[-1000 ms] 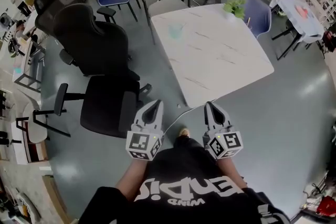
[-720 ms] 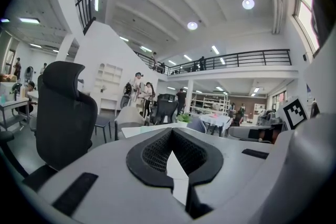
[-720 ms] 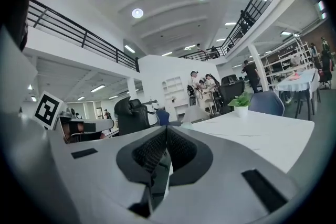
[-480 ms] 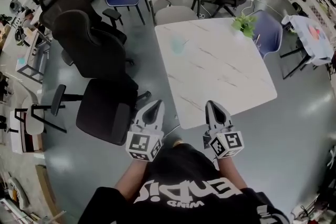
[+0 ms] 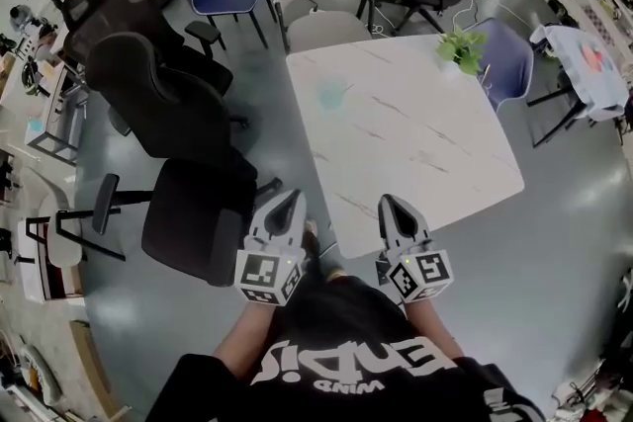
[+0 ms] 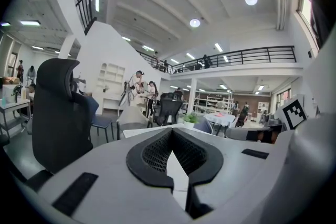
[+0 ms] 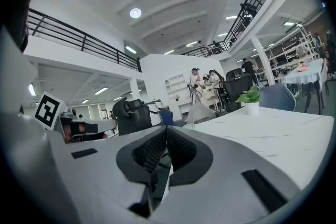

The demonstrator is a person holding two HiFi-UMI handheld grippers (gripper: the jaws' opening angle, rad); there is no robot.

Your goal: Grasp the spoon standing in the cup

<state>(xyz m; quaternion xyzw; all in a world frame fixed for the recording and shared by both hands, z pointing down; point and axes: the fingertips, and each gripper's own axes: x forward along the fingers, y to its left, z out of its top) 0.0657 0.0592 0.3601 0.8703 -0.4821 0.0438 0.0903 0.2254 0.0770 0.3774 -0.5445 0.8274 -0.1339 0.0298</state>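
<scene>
A translucent teal cup (image 5: pixel 331 95) stands on the far left part of the white marble table (image 5: pixel 425 143) in the head view; it is too small to make out a spoon in it. My left gripper (image 5: pixel 292 197) is shut and empty, held just left of the table's near corner. My right gripper (image 5: pixel 386 204) is also shut and empty, over the table's near edge. Both are well short of the cup. The left gripper (image 6: pixel 171 130) and the right gripper (image 7: pixel 166 128) show their jaws closed tip to tip, with the table (image 7: pixel 273 128) stretching ahead.
Two black office chairs (image 5: pixel 168 99) (image 5: pixel 198 217) stand close to the table's left side. A small potted plant (image 5: pixel 462 44) sits at the far right corner. A grey chair (image 5: pixel 321 20) and a blue chair (image 5: pixel 502 49) stand at the far side.
The person has stepped closer to the table: its near edge has slid toward the grippers, and the right gripper now reaches over it. Both grippers stay shut.
</scene>
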